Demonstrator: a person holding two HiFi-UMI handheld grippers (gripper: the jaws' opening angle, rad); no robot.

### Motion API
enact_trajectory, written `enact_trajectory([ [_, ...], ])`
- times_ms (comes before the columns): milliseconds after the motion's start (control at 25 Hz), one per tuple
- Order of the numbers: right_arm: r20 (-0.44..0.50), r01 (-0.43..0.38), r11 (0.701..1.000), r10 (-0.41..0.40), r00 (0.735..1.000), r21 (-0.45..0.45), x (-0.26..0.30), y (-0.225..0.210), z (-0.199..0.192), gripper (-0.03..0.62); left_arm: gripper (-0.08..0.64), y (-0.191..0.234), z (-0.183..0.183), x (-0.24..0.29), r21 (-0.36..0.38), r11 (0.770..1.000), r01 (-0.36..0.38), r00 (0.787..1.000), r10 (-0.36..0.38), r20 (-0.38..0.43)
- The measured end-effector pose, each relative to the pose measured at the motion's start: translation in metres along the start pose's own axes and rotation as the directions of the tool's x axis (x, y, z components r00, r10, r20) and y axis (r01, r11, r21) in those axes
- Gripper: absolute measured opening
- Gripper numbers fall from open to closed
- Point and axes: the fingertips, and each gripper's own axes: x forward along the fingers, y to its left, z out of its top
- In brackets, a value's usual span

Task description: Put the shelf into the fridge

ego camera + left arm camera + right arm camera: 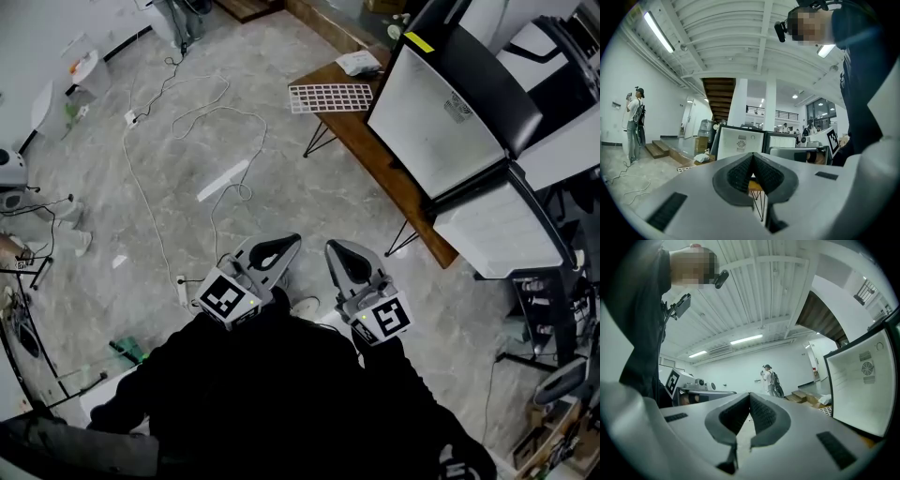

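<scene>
The shelf (330, 97), a flat white wire grid, lies on the far end of a long wooden table (375, 155). The white fridge (450, 112) stands at the right with its doors swung open over that table. Both grippers are held low in front of the person's dark clothing, well short of the table, side by side and pointing level. My left gripper (284, 246) is shut and empty, and so is my right gripper (335, 249). The left gripper view shows shut pads (745, 173), the fridge (740, 142) and the shelf (684, 168) beyond. In the right gripper view the fridge door (862, 380) rises at right.
White cables (178, 122) snake over the grey stone floor, with a white strip (223, 180) among them. A crumpled white bundle (359, 62) sits on the table behind the shelf. A person (768, 380) stands far off near some steps. Stands and gear crowd the left edge (19, 272).
</scene>
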Motion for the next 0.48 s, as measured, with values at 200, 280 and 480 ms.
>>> enact_trajectory([
  [200,-0.006,-0.036,0.999,0.036,0.999,0.027,0.01,-0.01,-0.005,0.005,0.006,0.007,0.008,0.012,-0.017,1.0,-0.02,1.0,0.02,0.016],
  [280,0.011,-0.039,0.998,0.039,0.999,0.042,0.017,-0.018,-0.002,0.005,0.005,0.014,0.008,0.018,-0.02,1.0,-0.018,1.0,0.018,0.01],
  [480,0.026,-0.033,0.998,0.031,0.999,0.053,0.047,-0.037,0.003,0.005,0.005,0.045,0.01,0.029,-0.03,1.0,-0.002,1.0,0.003,0.025],
])
